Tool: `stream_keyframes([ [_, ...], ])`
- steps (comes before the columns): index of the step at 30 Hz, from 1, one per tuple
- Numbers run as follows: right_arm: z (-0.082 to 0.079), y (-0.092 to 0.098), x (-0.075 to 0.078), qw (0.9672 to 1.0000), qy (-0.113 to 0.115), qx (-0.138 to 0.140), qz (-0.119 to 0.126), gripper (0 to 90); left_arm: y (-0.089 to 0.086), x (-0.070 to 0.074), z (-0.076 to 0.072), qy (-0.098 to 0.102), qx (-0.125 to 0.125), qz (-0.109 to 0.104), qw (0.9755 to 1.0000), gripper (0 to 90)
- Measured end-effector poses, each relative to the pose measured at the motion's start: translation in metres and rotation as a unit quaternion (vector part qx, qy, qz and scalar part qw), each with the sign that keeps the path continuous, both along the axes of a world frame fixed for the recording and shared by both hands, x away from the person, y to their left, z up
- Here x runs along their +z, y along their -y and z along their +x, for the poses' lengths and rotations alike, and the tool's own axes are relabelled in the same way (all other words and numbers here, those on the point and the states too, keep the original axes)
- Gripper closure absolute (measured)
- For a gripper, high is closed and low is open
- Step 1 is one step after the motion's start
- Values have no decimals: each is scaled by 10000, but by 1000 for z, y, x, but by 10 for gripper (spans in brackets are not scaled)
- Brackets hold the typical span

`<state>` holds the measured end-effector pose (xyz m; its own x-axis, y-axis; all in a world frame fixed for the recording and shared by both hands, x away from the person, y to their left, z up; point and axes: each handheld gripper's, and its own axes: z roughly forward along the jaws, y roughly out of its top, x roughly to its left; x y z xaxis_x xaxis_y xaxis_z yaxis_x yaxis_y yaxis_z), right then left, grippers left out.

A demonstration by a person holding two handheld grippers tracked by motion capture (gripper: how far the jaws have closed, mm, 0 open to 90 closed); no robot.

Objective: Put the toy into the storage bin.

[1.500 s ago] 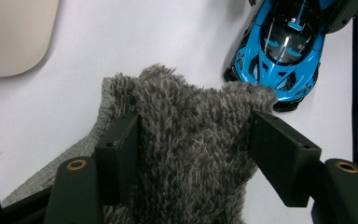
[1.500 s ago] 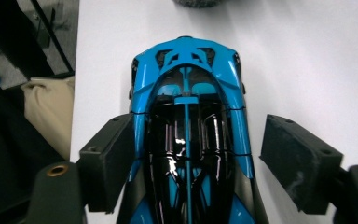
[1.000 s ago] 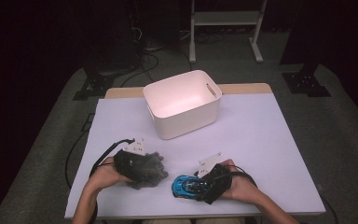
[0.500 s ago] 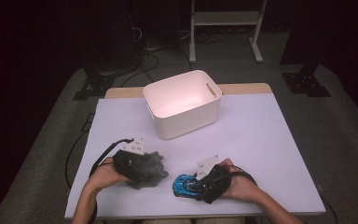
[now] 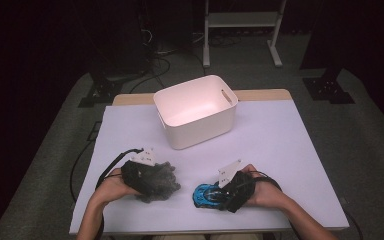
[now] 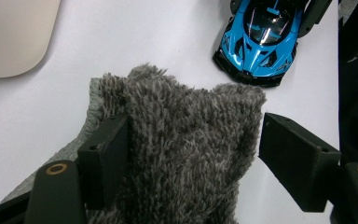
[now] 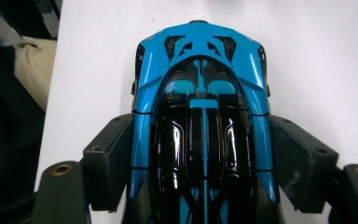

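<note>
On the table [image 5: 290, 150] we find three things. The bin [image 5: 196, 111] stands at the middle of the far half, just short of the far edge. The furry cloth [image 5: 159, 181] lies on the near half, left of centre, with the left gripper [image 5: 147, 177] over its left part and the cloth between its jaws. The toy car [image 5: 207, 195] sits to the right of the cloth, near it but apart, and close to the near edge. The right gripper [image 5: 226, 194] lies to the right of the car, its jaws astride the car's body. Both things lie well in front of the bin, towards us.
</note>
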<state>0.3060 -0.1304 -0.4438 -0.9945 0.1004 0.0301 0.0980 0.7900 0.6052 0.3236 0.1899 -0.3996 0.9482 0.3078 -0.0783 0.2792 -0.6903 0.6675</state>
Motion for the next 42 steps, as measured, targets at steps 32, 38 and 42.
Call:
stream_keyframes([
  [32,24,31,36,9933,-459,-723,777,208,-21,1,0,262,360,-28,9990,188],
  [38,31,32,45,9936,-407,-756,733,185,-23,1,-1,256,371,-26,9990,185],
  [42,36,33,51,9937,-398,-763,715,173,-24,1,-1,262,396,-23,9989,174],
])
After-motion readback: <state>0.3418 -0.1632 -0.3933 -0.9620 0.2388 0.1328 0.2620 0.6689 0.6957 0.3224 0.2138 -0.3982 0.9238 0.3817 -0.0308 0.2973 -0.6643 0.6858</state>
